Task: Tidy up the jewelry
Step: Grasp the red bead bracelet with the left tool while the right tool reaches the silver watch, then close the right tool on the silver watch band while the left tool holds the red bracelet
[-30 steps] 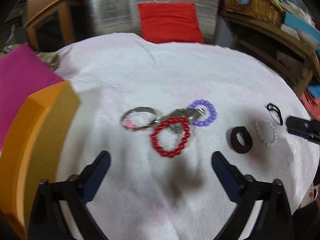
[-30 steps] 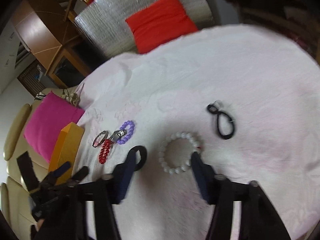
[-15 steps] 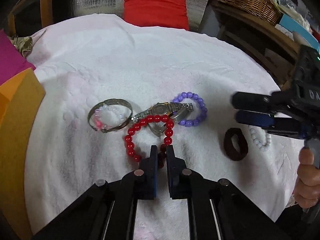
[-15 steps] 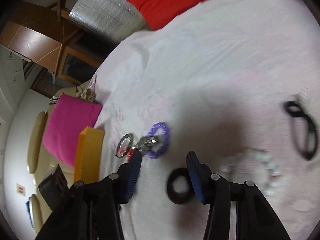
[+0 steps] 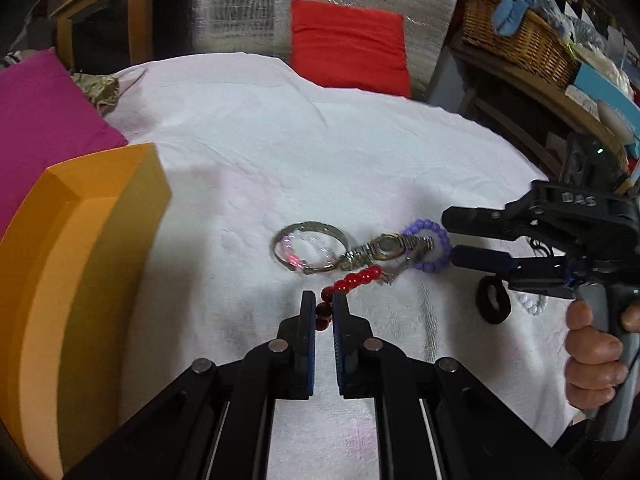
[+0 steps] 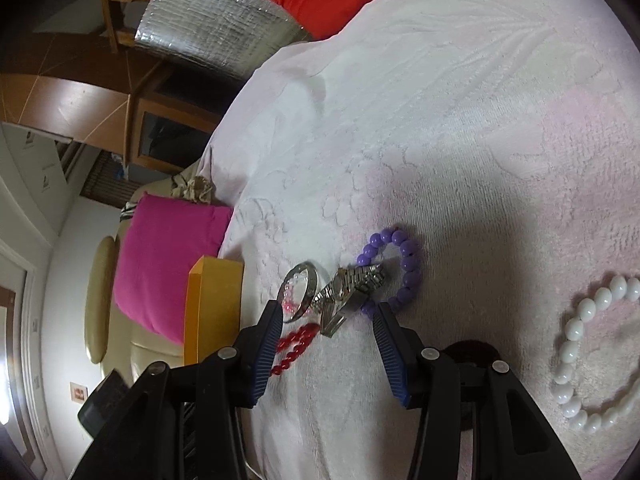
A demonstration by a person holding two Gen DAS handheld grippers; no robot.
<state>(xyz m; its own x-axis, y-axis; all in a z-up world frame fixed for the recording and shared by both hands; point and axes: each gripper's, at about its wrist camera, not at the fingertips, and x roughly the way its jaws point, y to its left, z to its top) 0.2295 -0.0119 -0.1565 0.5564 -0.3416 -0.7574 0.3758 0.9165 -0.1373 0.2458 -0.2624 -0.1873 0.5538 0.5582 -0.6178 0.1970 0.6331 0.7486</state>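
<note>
- left gripper (image 5: pixel 324 306), bottom centre of left wrist view: black arms, blue ribbed pads, jaws nearly together and pinched on the red bead bracelet (image 5: pixel 357 280); glossy round beads, strand pulled taut toward the pile.
- right gripper (image 6: pixel 326 314), lower centre of right wrist view: jaws partly apart, nothing gripped; tips sit either side of the metal watch (image 6: pixel 347 288), not touching as far as visible.
- same right gripper also seen at right edge of left view, a hand (image 5: pixel 594 360) wrapped on its grey handle.
- watch: silver link band, round face, lies across the purple bead bracelet (image 6: pixel 404 268); matte round beads, loop shape.
- silver bangle (image 5: pixel 307 246), centre of left view: thin metal hoop, clear and pink beads inside it, touching the watch band.
- white bead bracelet (image 6: pixel 580 344), right edge of right view: smooth pearly beads, well apart from the pile.
- dark fuzzy hair tie (image 5: pixel 494 304), right of centre in left view, beside the white beads.
- orange box (image 5: pixel 80 280), left edge of left view: matte card, open top, near the pile.
- worktop (image 5: pixel 300 140): white-pink embossed towel-like cloth, wrinkled.
- room: magenta cushion (image 5: pixel 40 120) upper left, red cushion (image 5: pixel 348 52) on silver foil sheet top centre, wicker basket (image 5: pixel 516 44) upper right, wooden furniture behind.
</note>
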